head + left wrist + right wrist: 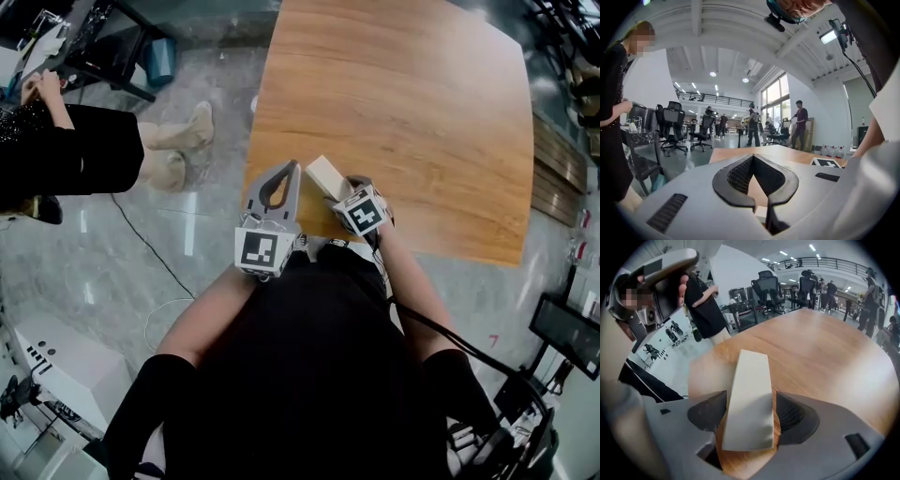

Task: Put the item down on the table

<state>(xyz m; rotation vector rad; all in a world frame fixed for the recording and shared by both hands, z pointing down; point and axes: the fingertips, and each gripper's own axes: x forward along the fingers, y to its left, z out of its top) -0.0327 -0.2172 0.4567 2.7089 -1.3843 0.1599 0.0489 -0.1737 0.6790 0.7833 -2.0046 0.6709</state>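
From the head view I can hardly see my right claw (340,188): its marker cube (363,212) covers most of it and only the pale block (326,175) pokes out ahead of the jaws. Whether the block's underside sits flat on the table (422,122) I cannot tell from there. The right gripper view settles more. The block (750,399) lies lengthwise between the jaws of my right claw (750,405), which are spread wide, with slivers of wood grain showing between each pad and the block's sides, so nothing is pinched. Its near end is cut off by the claw's body. The block rests on the table (820,348) near the edge closest to me, and the bare wood runs on well ahead of the jaws. My left claw (293,170) sits just to the left of the block, tips pressed together and holding nothing. The left gripper view shows the closed loop of the jaws (753,157) with only table (787,152) through it, and never shows the block. Far to the left of both claws a seated person in black (66,150) is partly cut off by the frame edge. Office chairs (768,291) and standing people (800,123) are beyond the table's far end, too small to make out in detail
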